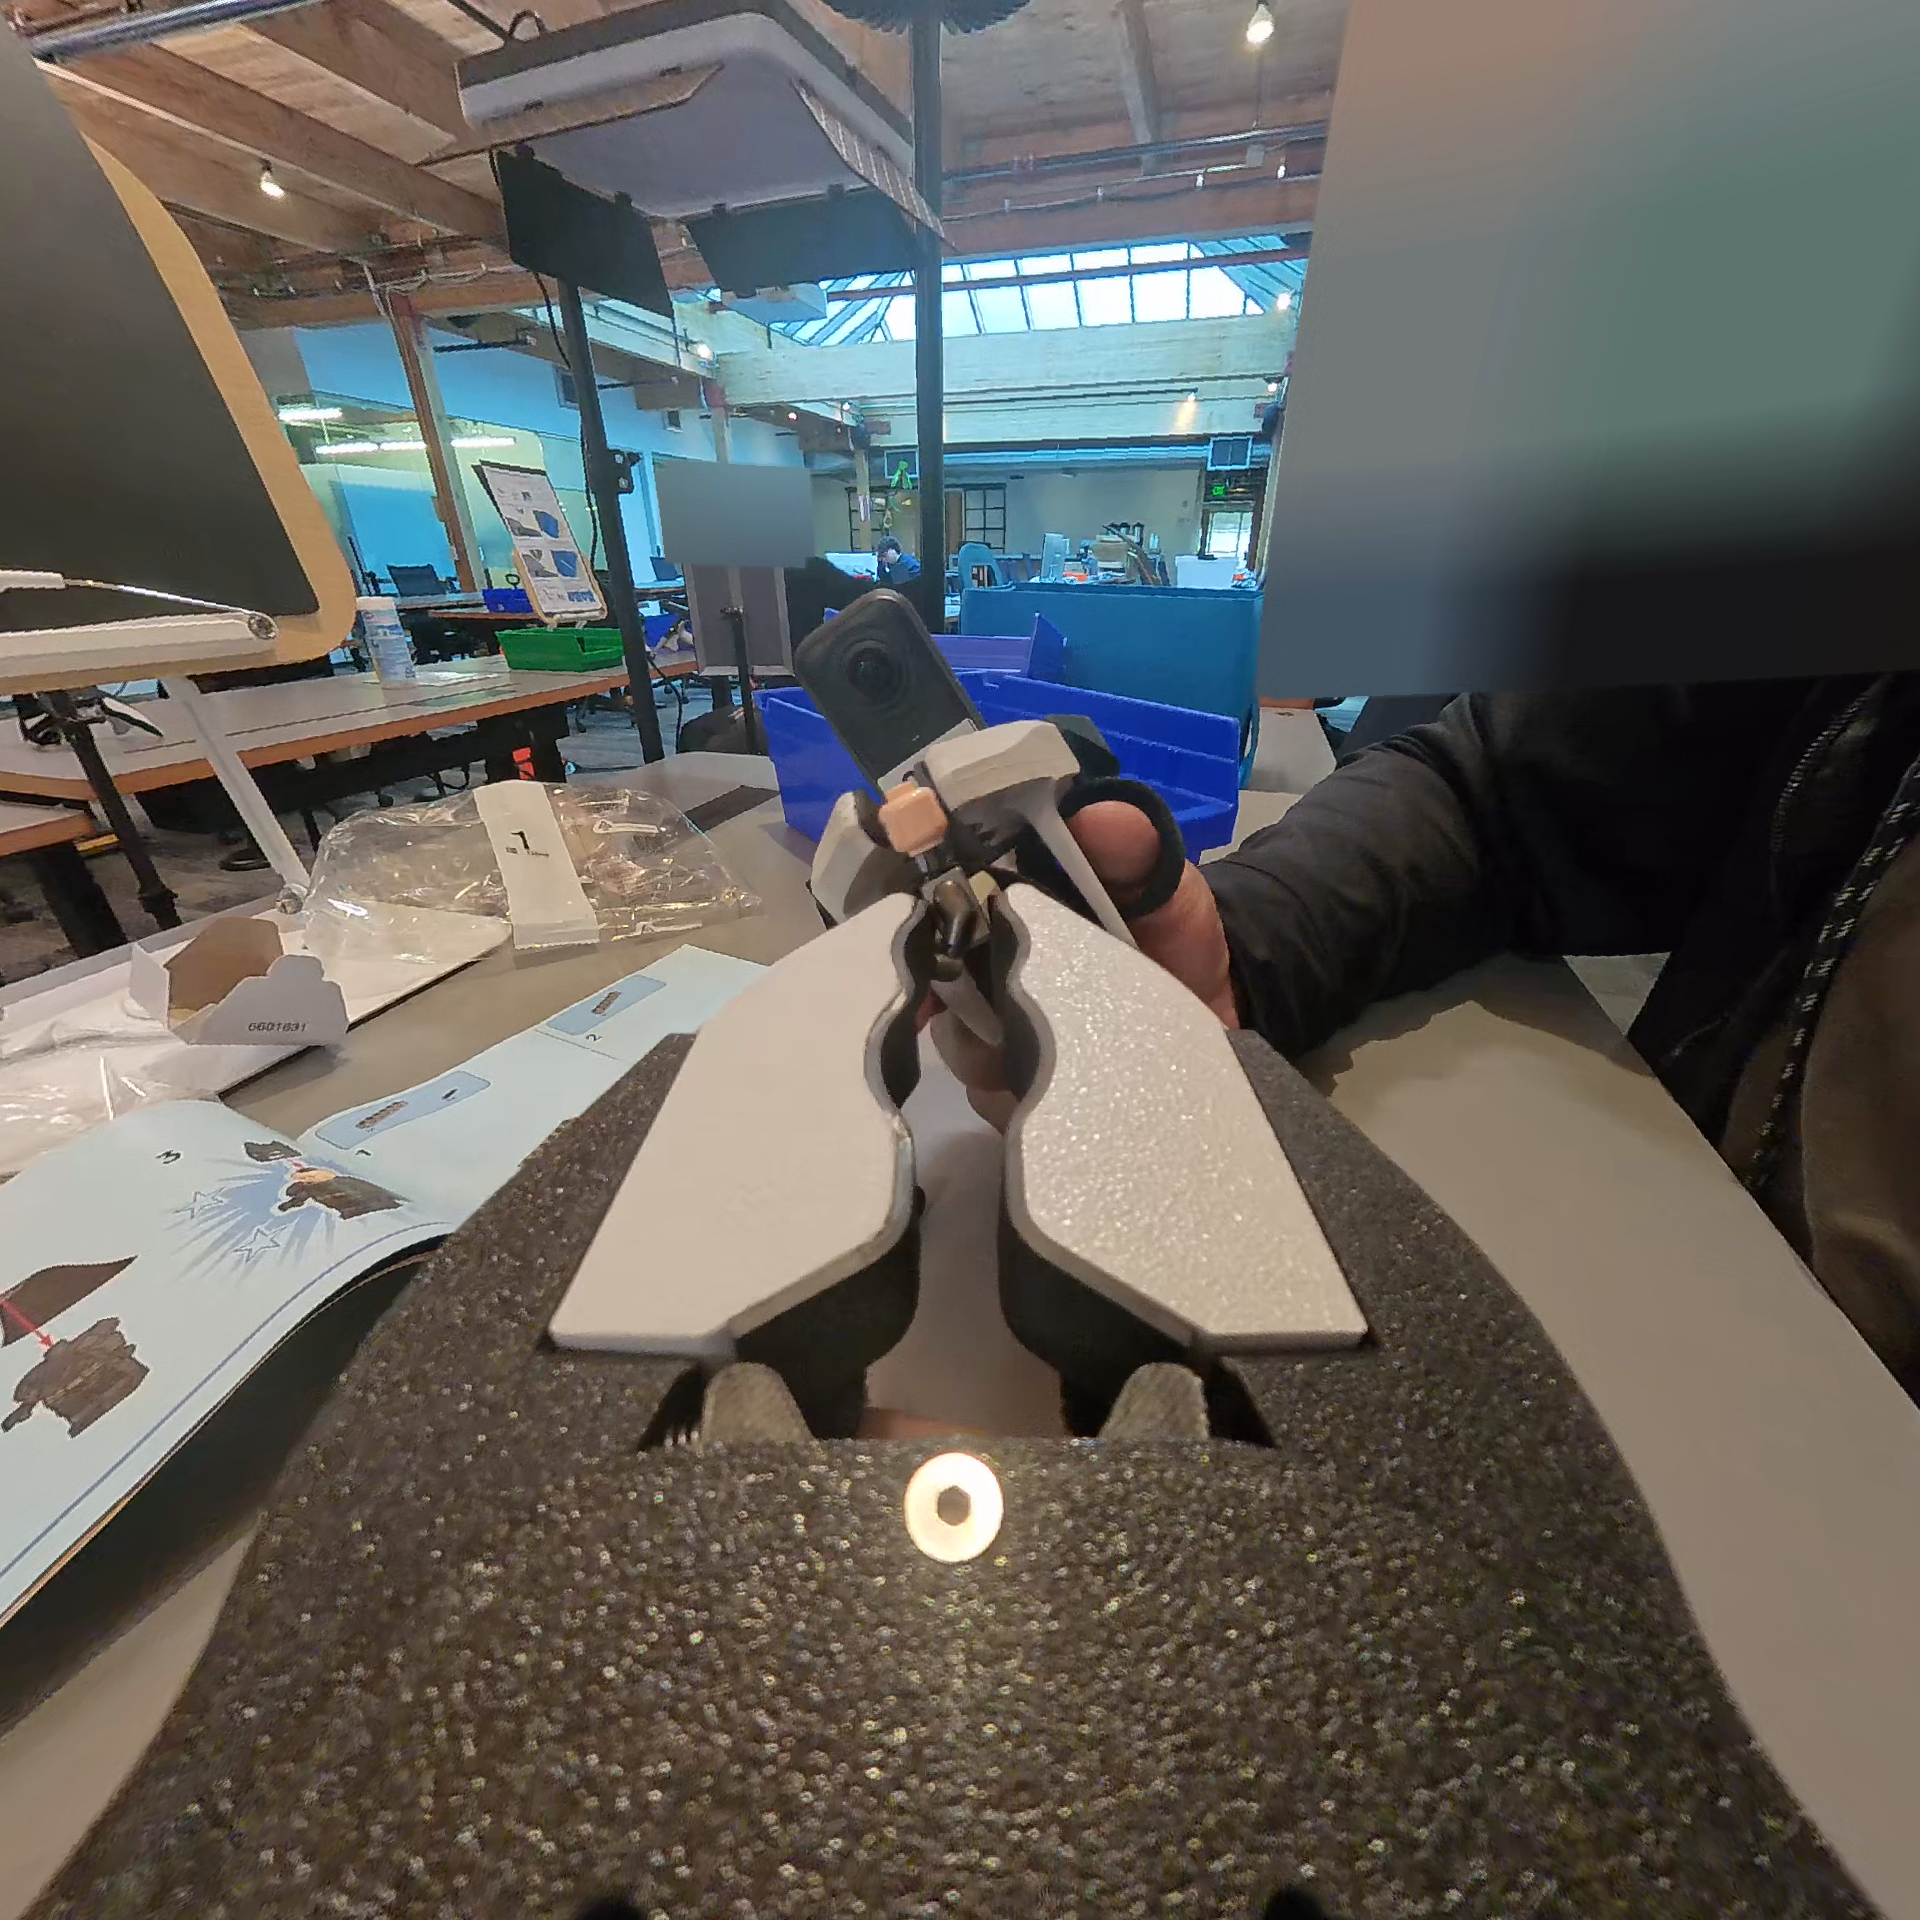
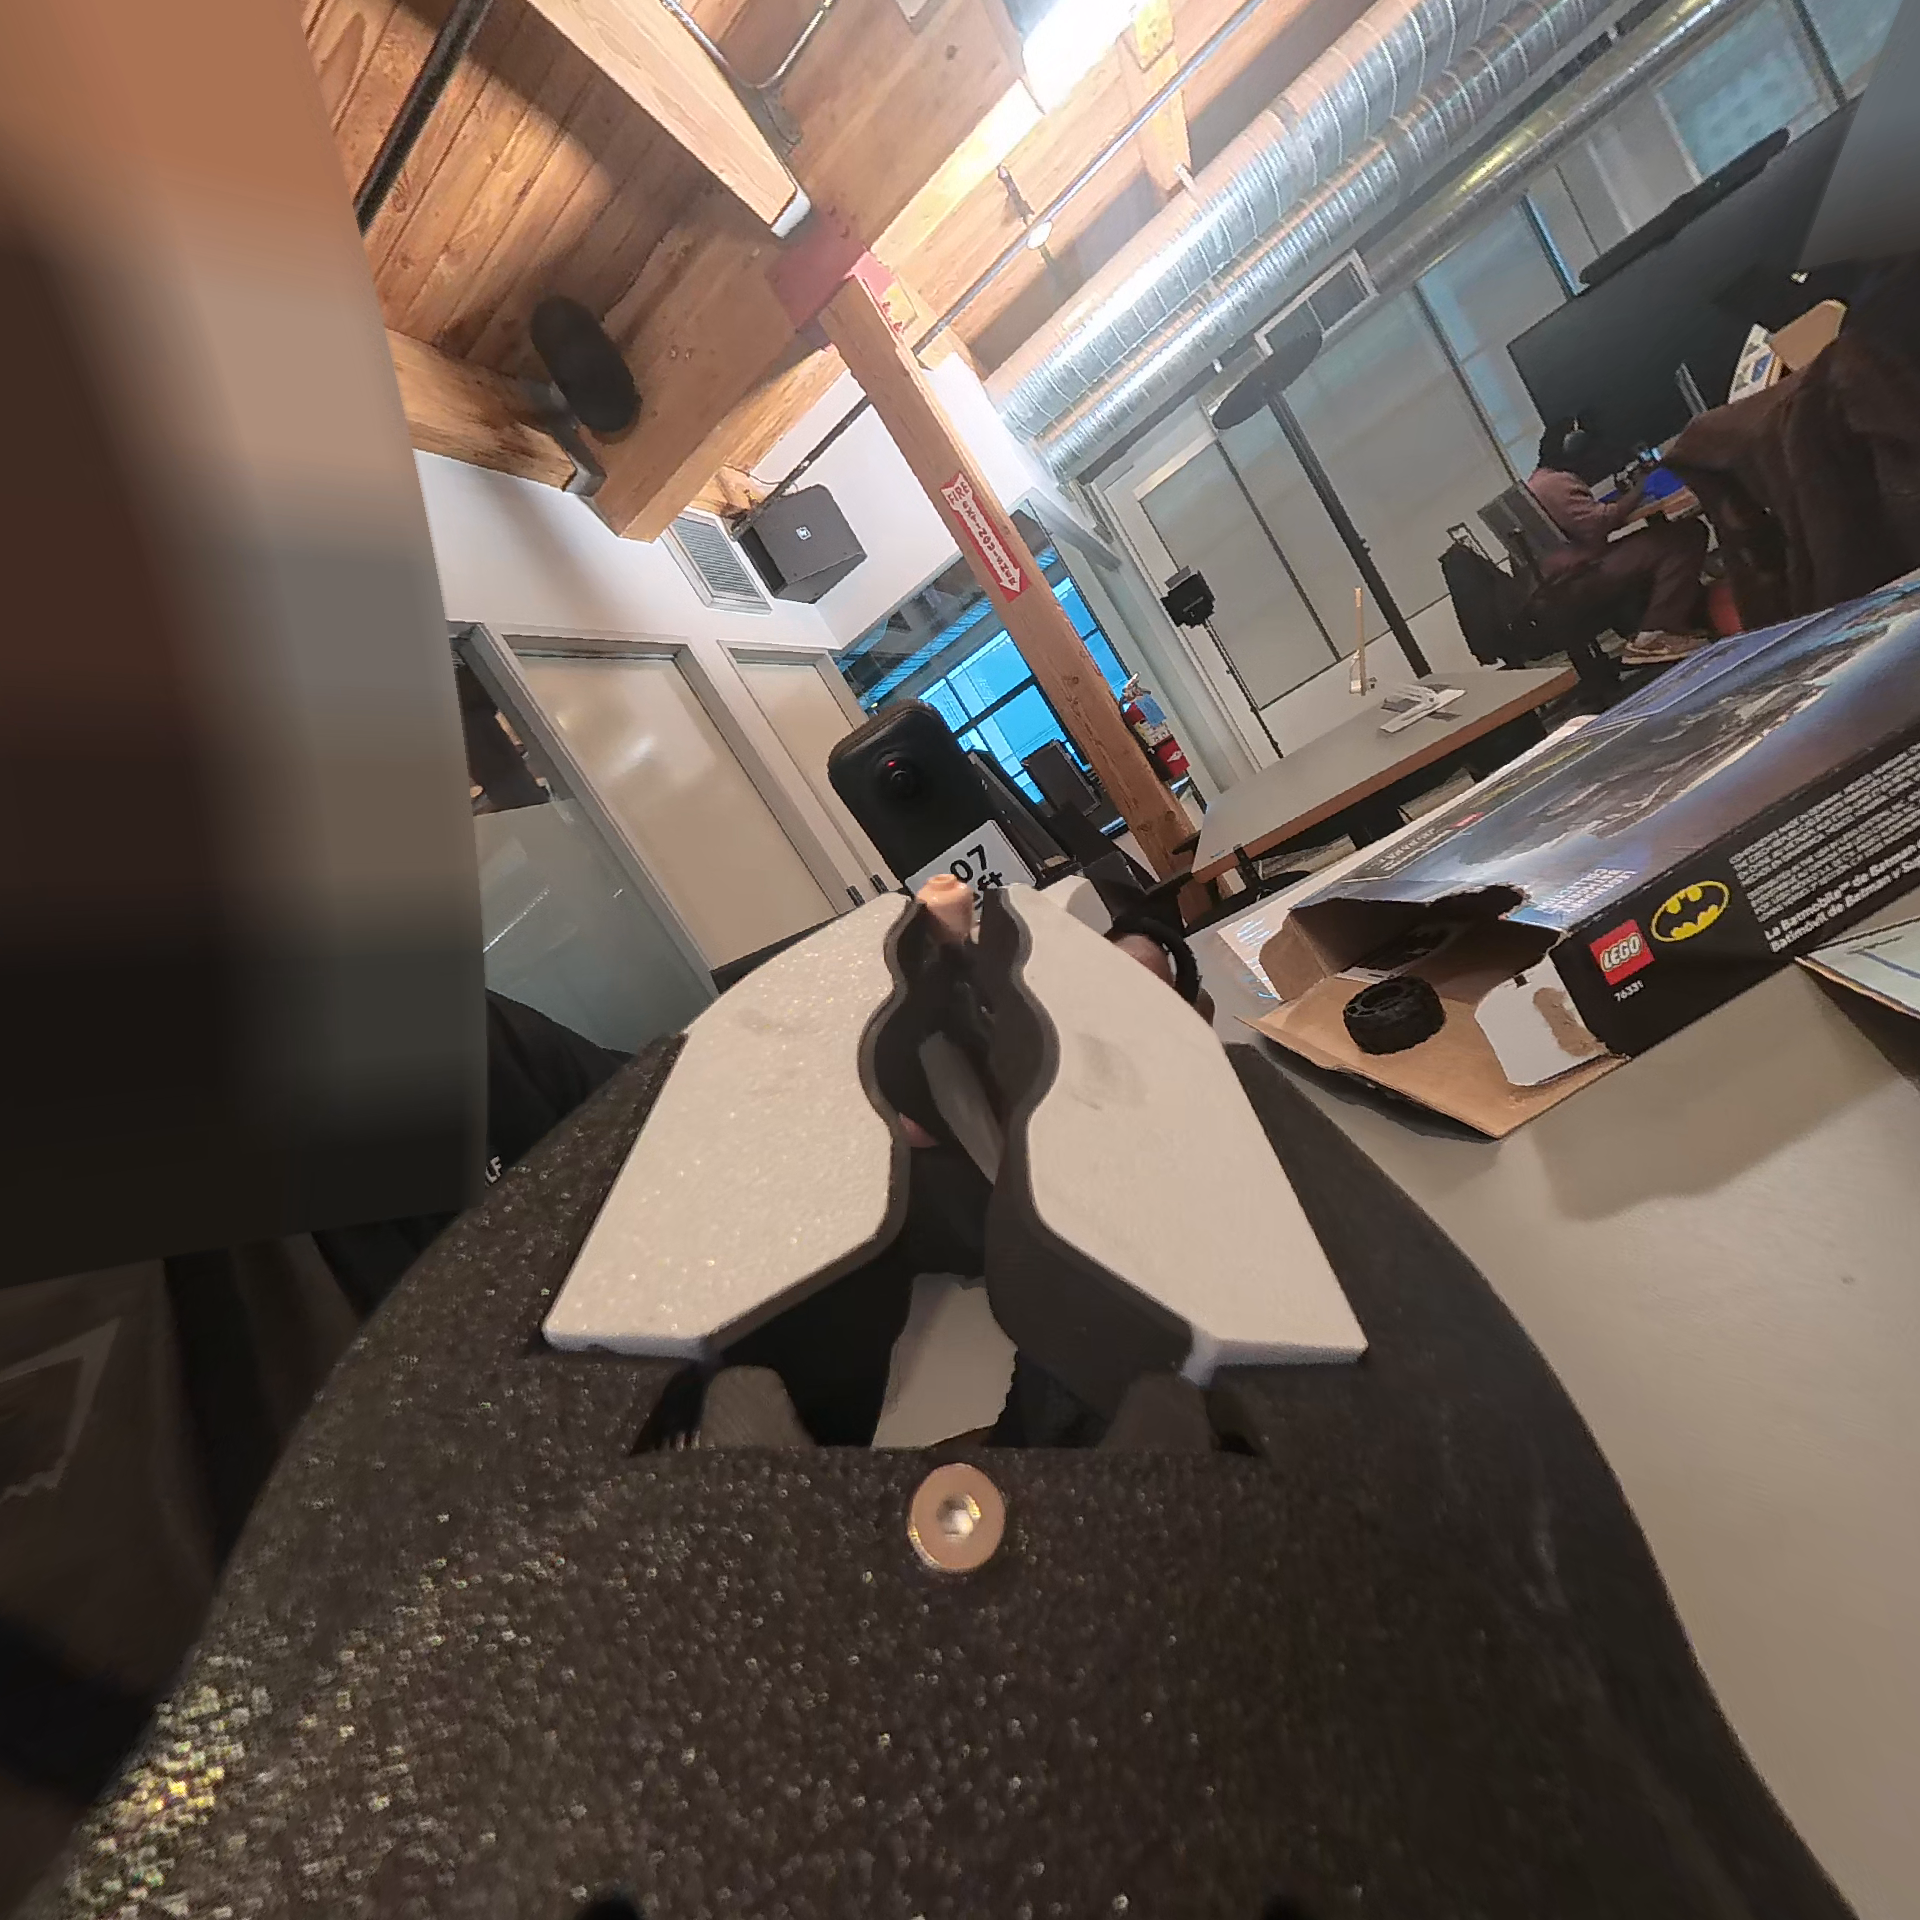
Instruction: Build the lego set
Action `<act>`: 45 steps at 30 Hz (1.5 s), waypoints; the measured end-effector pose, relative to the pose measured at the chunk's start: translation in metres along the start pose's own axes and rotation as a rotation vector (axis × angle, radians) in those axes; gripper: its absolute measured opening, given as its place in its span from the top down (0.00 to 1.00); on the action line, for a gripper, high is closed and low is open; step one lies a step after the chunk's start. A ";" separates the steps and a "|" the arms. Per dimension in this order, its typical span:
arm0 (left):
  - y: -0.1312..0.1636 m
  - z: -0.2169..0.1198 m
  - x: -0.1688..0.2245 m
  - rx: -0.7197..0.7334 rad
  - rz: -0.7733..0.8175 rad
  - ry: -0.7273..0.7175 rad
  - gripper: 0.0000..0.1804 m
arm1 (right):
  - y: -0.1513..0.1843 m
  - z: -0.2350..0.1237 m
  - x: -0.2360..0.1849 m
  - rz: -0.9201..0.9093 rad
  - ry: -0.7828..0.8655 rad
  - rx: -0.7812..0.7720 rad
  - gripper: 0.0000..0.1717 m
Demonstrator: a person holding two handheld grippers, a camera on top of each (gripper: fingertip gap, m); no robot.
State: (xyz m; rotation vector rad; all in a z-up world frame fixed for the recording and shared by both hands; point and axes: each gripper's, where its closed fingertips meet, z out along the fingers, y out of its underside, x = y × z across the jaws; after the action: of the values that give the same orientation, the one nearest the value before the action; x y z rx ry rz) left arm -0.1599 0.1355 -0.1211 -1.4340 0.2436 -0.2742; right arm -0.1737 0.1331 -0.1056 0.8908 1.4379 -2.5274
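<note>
Your left gripper (image 1: 951,925) hides most of the small dark piece (image 1: 948,920) between its fingertips; its shape cannot be told. Your right gripper (image 2: 951,940) covers all but the tan head (image 2: 948,914) of its piece. The booklet (image 1: 208,1226) runs off the left edge. The toy box (image 2: 1714,831) is cut off at the right edge.

Readable print is spread across the workbench. At left, a white paper strip (image 1: 540,862) on a clear plastic bag (image 1: 405,883) bears a large numeral. Nearer, a torn white cardboard flap (image 1: 275,1023) shows a serial number, and an open instruction booklet (image 1: 208,1226) has step numbers. At right, a dark toy box (image 2: 1714,883) carries brand logos and a set number. Farther off, a red-and-white sign (image 2: 982,540) is lettered down a wooden post (image 2: 1081,686), and a white label (image 2: 971,868) under a black camera (image 2: 899,800) shows digits.
</note>
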 end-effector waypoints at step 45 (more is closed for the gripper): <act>0.002 -0.002 0.025 0.066 -0.321 0.307 0.94 | 0.023 0.006 -0.009 -1.690 0.315 -0.388 0.79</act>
State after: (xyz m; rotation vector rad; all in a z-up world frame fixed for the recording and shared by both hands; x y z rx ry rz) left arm -0.1366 0.1252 -0.1237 -1.3595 0.2500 -0.7608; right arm -0.1601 0.1139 -0.1162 -0.3147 3.6661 -2.4534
